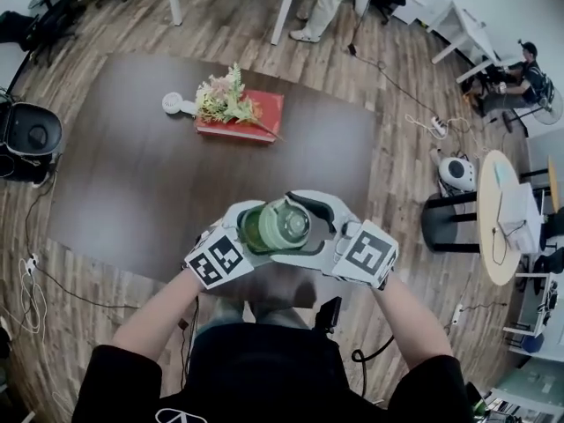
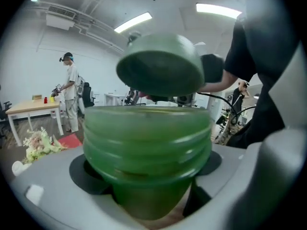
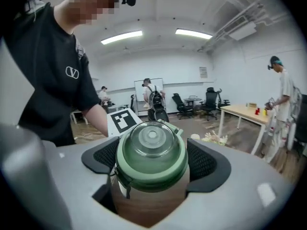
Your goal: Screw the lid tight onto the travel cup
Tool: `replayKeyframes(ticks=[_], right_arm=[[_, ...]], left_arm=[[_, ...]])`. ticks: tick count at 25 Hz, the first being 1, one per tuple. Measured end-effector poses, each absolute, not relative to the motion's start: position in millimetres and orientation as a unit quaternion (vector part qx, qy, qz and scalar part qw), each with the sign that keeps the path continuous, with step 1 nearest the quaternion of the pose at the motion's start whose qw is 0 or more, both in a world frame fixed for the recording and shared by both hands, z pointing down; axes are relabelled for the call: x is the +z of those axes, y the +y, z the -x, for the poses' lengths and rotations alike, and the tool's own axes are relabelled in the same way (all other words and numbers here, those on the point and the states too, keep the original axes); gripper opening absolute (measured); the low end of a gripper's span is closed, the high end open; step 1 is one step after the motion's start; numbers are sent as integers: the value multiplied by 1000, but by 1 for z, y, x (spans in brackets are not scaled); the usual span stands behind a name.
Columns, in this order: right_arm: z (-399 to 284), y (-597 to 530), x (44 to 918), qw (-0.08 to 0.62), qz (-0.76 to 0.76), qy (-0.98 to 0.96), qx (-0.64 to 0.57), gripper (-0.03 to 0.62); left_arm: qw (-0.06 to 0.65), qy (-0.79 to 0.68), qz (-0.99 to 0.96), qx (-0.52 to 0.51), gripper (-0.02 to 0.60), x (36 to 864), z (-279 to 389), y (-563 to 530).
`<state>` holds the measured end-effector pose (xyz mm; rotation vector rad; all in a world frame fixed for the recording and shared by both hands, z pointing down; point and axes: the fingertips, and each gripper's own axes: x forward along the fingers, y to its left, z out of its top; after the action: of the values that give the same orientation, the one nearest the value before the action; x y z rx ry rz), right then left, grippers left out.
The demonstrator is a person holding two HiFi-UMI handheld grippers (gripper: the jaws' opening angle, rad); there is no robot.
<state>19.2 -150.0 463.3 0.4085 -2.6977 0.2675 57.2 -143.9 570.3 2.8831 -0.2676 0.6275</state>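
Both grippers are raised close in front of my chest, over the table's near edge. My left gripper (image 1: 254, 233) (image 2: 148, 176) is shut on the translucent green travel cup (image 1: 251, 229) (image 2: 146, 143), its pads on either side below the threaded rim. My right gripper (image 1: 307, 227) (image 3: 152, 176) is shut on the pale green lid (image 1: 285, 225) (image 3: 152, 150), which has a clear dome on top and a tan part below. In the left gripper view a green rounded piece (image 2: 160, 66) hangs just above the cup's rim, apart from it. The two pieces sit side by side in the head view.
The dark brown table (image 1: 132, 174) carries a red book (image 1: 264, 113) with a flower bunch (image 1: 225, 95) on it and a small white object (image 1: 174, 104) at the far side. A black bin (image 1: 31, 135) stands at the left and a round side table (image 1: 498, 218) at the right. People are farther off.
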Motion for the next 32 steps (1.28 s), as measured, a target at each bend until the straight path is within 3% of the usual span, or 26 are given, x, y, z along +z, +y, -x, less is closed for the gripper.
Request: replayKeyframes(ticks=[10, 21, 26, 32], right_arm=[[-6, -123, 422, 244, -58, -967, 39, 453], [-10, -139, 398, 113, -384, -911, 101, 454], [-20, -117, 375, 77, -267, -958, 74, 462], [-20, -91, 360, 159, -50, -985, 46, 460]], left_arm=[[35, -27, -975, 217, 428, 503, -74, -119], [32, -68, -977, 199, 422, 478, -68, -126], [43, -36, -982, 181, 422, 463, -65, -115], [46, 77, -984, 152, 422, 437, -68, -75]])
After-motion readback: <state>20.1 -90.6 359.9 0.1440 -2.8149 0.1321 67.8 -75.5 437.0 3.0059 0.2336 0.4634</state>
